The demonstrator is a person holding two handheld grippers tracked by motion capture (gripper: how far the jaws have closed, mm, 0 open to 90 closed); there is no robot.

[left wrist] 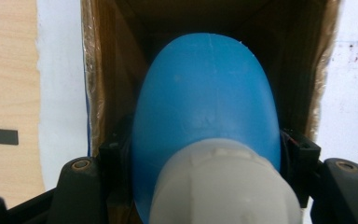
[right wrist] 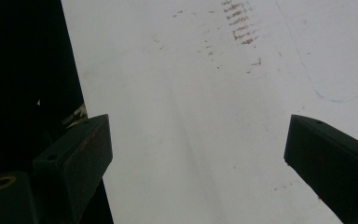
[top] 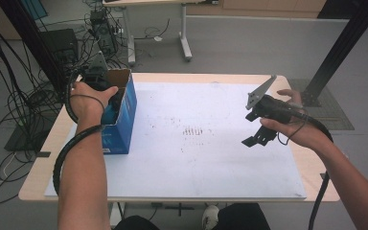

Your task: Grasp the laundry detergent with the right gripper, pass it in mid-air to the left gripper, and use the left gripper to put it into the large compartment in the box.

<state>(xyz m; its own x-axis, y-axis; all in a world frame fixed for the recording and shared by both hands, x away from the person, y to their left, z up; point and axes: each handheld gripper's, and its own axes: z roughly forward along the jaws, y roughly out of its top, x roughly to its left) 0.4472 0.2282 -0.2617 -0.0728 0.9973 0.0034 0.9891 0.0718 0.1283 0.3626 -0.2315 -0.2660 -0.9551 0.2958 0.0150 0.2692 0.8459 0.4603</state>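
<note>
An open blue cardboard box (top: 126, 111) stands on the left side of the white mat (top: 196, 163). My left gripper (top: 114, 102) reaches down into its open top. In the left gripper view the jaws are shut on a blue bottle (left wrist: 205, 102) with a white cap (left wrist: 223, 186), one jaw on each side, and the bottle's body points into the brown inside of the box (left wrist: 116, 70). My right gripper (top: 258, 137) hovers over the right part of the mat. Its jaws stand wide apart with nothing between them, and bare mat (right wrist: 191, 93) shows in the gap of the right gripper (right wrist: 198, 149).
Reddish-brown smudges (top: 192, 131) mark the middle of the mat. The wooden table (top: 33, 184) shows around the mat's edges. Cables and equipment (top: 67, 45) crowd the floor at the far left, another table's legs (top: 186, 45) stand behind, and a black post (top: 342, 45) rises at the far right.
</note>
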